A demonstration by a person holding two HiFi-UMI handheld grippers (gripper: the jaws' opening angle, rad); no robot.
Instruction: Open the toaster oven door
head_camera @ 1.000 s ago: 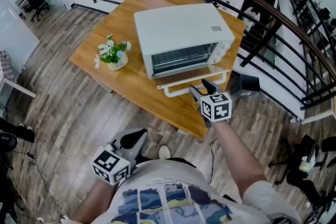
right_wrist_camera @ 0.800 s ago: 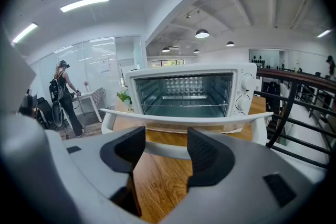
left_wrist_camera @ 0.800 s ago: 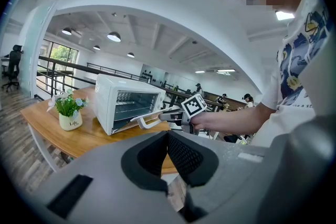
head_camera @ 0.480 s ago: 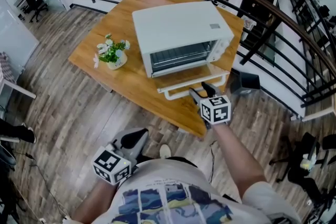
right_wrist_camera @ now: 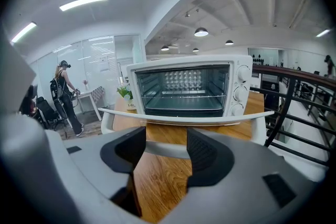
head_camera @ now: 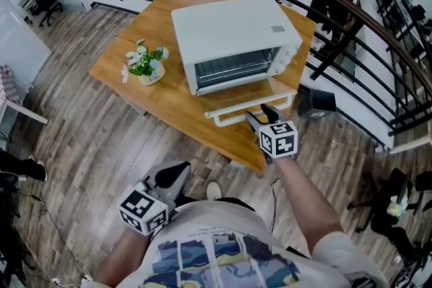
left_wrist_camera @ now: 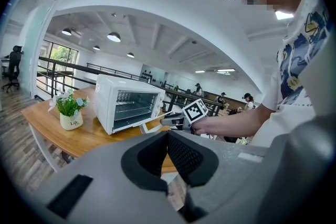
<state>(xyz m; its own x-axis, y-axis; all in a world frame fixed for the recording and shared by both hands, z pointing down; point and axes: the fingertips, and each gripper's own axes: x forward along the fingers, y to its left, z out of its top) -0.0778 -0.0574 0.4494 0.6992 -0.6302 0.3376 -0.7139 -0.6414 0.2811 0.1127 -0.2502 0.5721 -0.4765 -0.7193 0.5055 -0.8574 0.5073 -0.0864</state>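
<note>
Door [head_camera: 244, 99] of the toaster oven [head_camera: 233, 37] was already lying flat, handle [head_camera: 228, 117] right at the tips of the right tool [head_camera: 262, 115], which was spread, pinching nothing. I'd back straight off without snagging it. Left tool [head_camera: 173, 176] was pressed together, empty. A flower pot [head_camera: 147, 69] sat well left on the table [head_camera: 172, 108], nothing blocking.
</note>
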